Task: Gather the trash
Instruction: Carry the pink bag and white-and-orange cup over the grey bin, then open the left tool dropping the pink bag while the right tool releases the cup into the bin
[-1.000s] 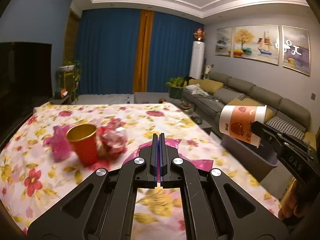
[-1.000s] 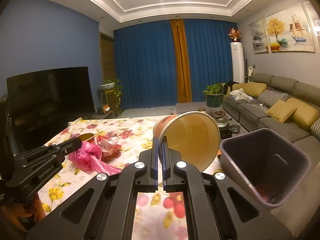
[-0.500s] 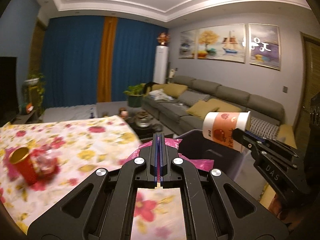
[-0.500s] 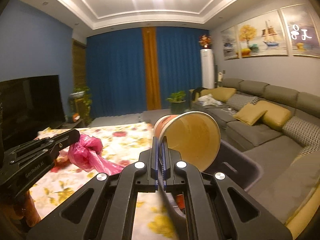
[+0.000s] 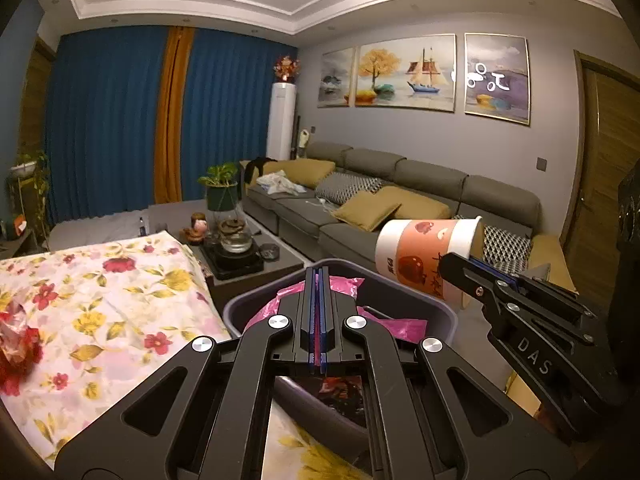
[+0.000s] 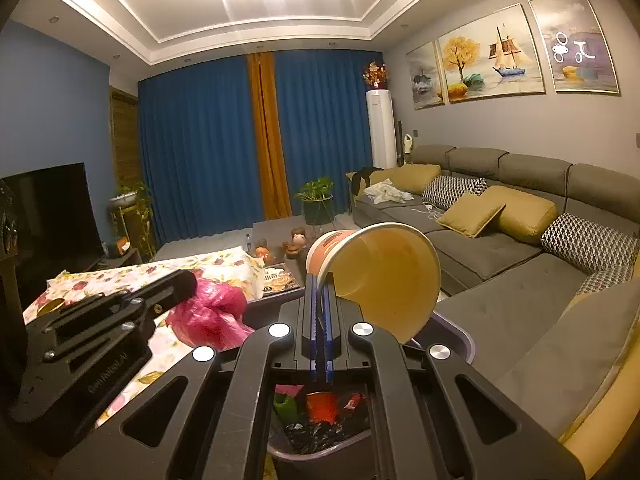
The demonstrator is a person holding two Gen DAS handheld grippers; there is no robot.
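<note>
My left gripper (image 5: 318, 276) is shut on a crumpled pink plastic bag (image 5: 294, 294), which hangs over the grey-purple trash bin (image 5: 404, 286). In the right wrist view the same gripper (image 6: 186, 284) and pink bag (image 6: 216, 312) show at the left, beside the bin. My right gripper (image 6: 320, 280) is shut on the rim of an orange-and-white paper cup (image 6: 384, 276), tipped sideways above the bin (image 6: 454, 338). From the left wrist the cup (image 5: 424, 256) and right gripper (image 5: 460, 262) hang over the bin's right side. Trash (image 6: 320, 406) lies inside the bin.
The floral-cloth table (image 5: 100, 300) lies to the left, with a red crumpled wrapper (image 5: 16, 348) and a gold-rimmed cup (image 6: 50, 306) on it. A low tea table (image 5: 236, 258), a potted plant (image 6: 318, 200), a grey sofa (image 6: 500, 248) and a TV (image 6: 44, 208) surround it.
Both grippers swung right, from above the table to above the bin, still carrying the pink bag and the paper cup. The red cup and wrapper slid out to the left.
</note>
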